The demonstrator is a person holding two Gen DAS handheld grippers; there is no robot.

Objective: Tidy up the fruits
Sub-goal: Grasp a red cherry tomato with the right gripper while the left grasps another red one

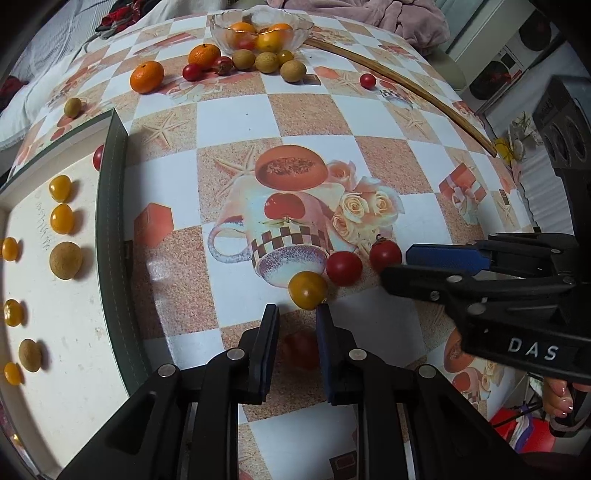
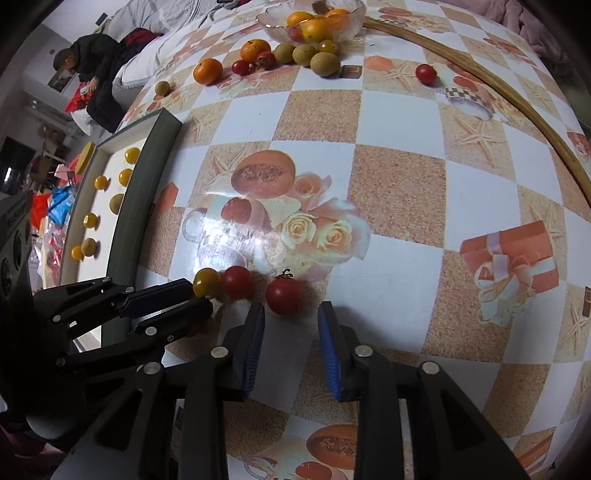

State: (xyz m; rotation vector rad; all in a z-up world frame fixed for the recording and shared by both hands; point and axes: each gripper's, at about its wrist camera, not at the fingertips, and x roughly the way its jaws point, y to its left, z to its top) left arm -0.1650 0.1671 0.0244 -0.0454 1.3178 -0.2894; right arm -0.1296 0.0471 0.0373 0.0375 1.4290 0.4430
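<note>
With both grippers' jaws apart and empty, the left gripper point(image 1: 295, 314) nears the yellow cherry tomato point(image 1: 307, 290) mid-table, touching a red cherry tomato point(image 1: 344, 268) it may knock rolling.

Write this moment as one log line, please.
left tongs open by small yellow tomato | right tongs open by stemmed red tomato

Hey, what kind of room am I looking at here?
Probably a lived-in home bedroom or bed-sitting room: a table under a checkered printed vinyl tablecloth, a clear glass fruit bowl, and a bed with grey-and-white bedding just behind.
</note>
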